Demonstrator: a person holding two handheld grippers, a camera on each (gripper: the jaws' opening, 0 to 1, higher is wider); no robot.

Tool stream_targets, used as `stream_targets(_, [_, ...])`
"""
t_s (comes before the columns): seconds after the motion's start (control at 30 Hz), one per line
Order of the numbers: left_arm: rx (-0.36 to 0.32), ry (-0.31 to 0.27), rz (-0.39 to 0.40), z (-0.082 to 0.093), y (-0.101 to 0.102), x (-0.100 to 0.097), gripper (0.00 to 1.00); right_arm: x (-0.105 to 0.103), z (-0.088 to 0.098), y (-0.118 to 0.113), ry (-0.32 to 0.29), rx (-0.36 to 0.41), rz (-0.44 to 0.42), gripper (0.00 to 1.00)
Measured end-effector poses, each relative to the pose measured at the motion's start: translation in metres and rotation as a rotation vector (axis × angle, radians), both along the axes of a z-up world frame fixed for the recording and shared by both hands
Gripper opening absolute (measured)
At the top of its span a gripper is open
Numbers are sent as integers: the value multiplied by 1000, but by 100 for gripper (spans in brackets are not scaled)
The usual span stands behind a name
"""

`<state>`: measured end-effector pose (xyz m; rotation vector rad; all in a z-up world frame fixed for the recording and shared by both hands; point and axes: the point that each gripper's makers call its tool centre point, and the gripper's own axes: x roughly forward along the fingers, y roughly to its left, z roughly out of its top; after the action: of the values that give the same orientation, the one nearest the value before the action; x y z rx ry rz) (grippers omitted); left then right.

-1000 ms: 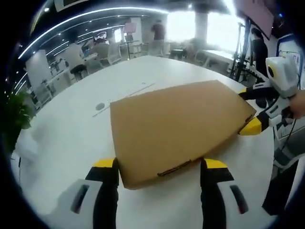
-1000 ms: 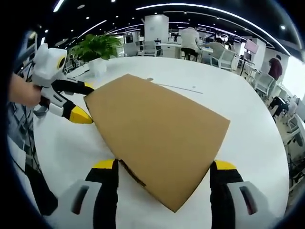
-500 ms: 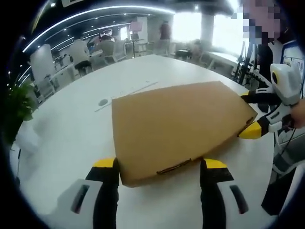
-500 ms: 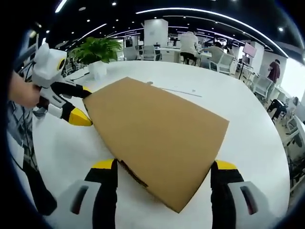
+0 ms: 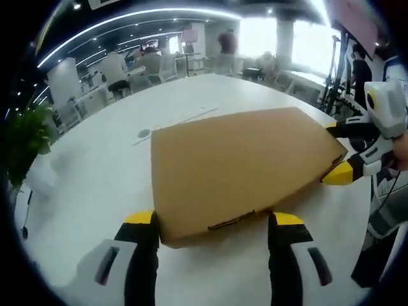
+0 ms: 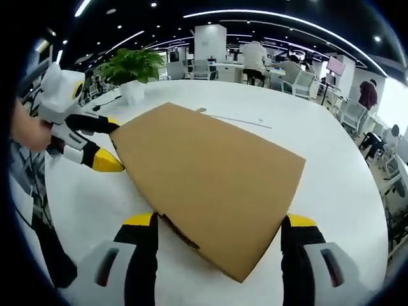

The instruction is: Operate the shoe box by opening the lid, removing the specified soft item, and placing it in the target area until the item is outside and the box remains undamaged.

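Flat brown cardboard shoe box (image 5: 239, 169), lid closed, lying on the white round tabletop (image 5: 102, 191); no print or label is legible on it. Left hand-held gripper (image 5: 213, 223): yellow-tipped jaws spread wide, one either side of the box's near corner. Right hand-held gripper (image 6: 217, 223): jaws likewise wide apart, straddling the opposite corner. A green potted plant (image 6: 131, 67) stands at the tabletop's far edge.

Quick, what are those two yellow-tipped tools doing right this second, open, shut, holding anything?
Left tool: open, jaws either side of the cardboard box edge, not clamped.
Right tool: open, jaws straddling the box's corner, holding nothing.
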<state>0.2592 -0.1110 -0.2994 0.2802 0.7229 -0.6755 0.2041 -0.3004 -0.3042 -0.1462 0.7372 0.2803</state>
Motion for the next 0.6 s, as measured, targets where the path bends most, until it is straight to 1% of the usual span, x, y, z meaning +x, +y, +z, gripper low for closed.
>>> stream_targets(0.03, [-3, 7, 9, 0, 1, -1, 70, 0, 0, 0, -1, 2, 3, 79])
stream_targets(0.1, [-5, -1, 27, -1, 1, -4, 70, -1, 0, 1, 0, 1, 8, 79])
stream_targets(0.23, [-10, 3, 41, -1, 3, -6, 70, -4, 0, 1, -6, 9, 1, 78])
stream_targets(0.33, [-8, 7, 49, -1, 3, -9, 70, -7, -1, 2, -24, 27, -8, 77])
stream_targets(0.5, [-12, 6, 50, -1, 4, -10, 69, -8, 0, 3, -10, 26, -17, 76])
stream_targets(0.6, [-19, 9, 37, 0, 6, -9, 68, -9, 0, 4, -3, 25, -21, 76])
